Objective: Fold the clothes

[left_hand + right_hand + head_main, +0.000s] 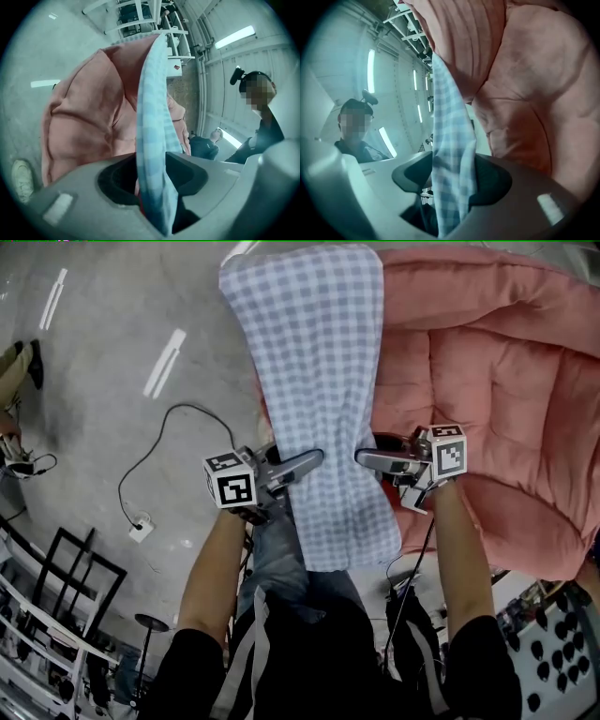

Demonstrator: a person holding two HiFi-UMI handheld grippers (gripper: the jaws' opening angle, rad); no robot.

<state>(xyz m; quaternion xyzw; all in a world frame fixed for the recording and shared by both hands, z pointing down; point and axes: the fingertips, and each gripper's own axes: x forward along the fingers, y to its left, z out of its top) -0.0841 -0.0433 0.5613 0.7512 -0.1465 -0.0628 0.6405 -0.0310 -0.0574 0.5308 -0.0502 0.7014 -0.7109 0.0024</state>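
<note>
Left gripper (309,461) clamped on the checked cloth's (319,381) left edge | right gripper (367,459) clamped on the opposite edge | cloth's near end hangs below both grippers | far end rests on the pink quilt (506,381)

Black short sleeves (187,667), grey left claw (314,458), right claw (362,457), black-white marker cubes (232,480)

A big pink quilted cushion (497,381) fills the right side, next to bare grey concrete floor (94,427). On that floor a black cable (141,461) loops to a small white plug box (141,529), and two white strips (165,362) lie further off. A black metal frame (70,568) stands at the lower left. White shelving (140,14) rises behind the cushion.
</note>
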